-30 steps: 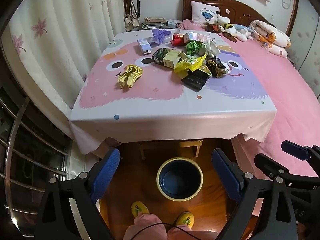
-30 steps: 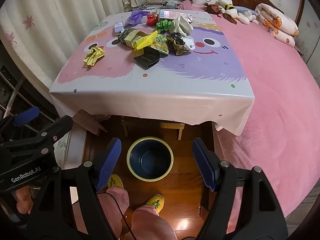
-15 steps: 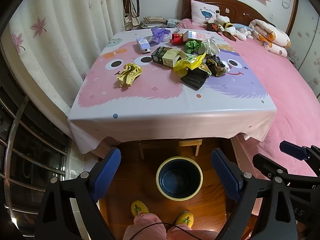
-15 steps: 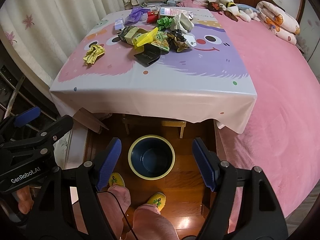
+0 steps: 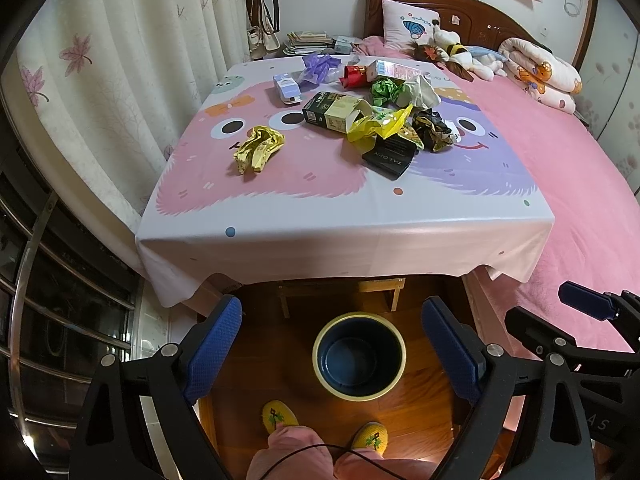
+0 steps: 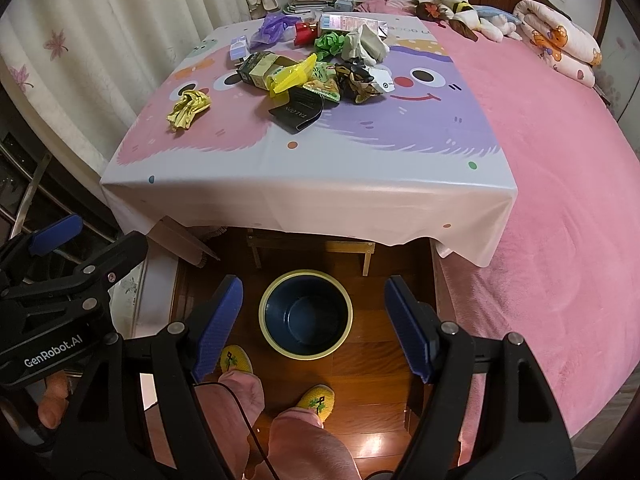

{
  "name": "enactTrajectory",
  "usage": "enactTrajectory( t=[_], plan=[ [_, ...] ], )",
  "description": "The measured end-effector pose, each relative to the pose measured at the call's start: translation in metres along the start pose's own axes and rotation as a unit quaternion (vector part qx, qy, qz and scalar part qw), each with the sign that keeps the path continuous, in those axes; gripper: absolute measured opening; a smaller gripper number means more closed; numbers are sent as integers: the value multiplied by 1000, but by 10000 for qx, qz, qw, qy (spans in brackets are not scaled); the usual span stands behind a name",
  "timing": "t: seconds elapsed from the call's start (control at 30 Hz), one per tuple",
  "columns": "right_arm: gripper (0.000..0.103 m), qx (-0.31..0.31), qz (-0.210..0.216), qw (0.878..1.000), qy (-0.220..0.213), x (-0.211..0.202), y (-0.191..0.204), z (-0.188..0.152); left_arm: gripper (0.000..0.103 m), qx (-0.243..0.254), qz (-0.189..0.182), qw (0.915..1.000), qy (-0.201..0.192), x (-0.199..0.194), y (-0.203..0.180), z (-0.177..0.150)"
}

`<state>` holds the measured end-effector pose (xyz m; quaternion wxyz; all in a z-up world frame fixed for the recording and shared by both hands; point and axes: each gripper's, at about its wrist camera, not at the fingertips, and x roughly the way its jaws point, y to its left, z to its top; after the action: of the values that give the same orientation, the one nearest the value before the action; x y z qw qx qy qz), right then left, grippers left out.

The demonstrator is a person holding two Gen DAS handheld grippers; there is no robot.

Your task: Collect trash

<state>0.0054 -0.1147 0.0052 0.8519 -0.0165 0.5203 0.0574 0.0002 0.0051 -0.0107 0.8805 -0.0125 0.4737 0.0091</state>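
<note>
A heap of trash lies on the far half of the cartoon tablecloth (image 5: 320, 208): a crumpled yellow wrapper (image 5: 258, 149) (image 6: 188, 109) apart on the left, a black packet (image 5: 390, 156) (image 6: 298, 110), a green carton (image 5: 336, 111), a yellow bag (image 6: 290, 76), green paper (image 5: 384, 90) and a purple bag (image 6: 272, 28). A dark blue bin with a yellow rim (image 5: 359, 356) (image 6: 306, 314) stands empty on the wood floor below the table's near edge. My left gripper (image 5: 332, 350) and right gripper (image 6: 310, 326) hang open above the bin, holding nothing.
A pink bed (image 6: 560, 160) with plush toys (image 5: 460, 54) and a rolled blanket (image 5: 540, 76) fills the right side. Curtains (image 5: 120, 60) hang at the left. The person's yellow slippers (image 5: 280, 418) stand on the floor beside the bin. A low wooden stool (image 6: 312, 246) sits under the table.
Both grippers have drifted slightly, so the table and trash appear a little lower and nearer. Both stay open and empty; nothing on the table has moved.
</note>
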Motion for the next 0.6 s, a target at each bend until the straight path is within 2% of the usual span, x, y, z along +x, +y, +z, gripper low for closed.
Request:
enactTrajectory(
  t=[0.6],
  plan=[
    [72,14,20,10000,10,0,-1,2,93,-2,0,10000,24,4,0,-4]
  ],
)
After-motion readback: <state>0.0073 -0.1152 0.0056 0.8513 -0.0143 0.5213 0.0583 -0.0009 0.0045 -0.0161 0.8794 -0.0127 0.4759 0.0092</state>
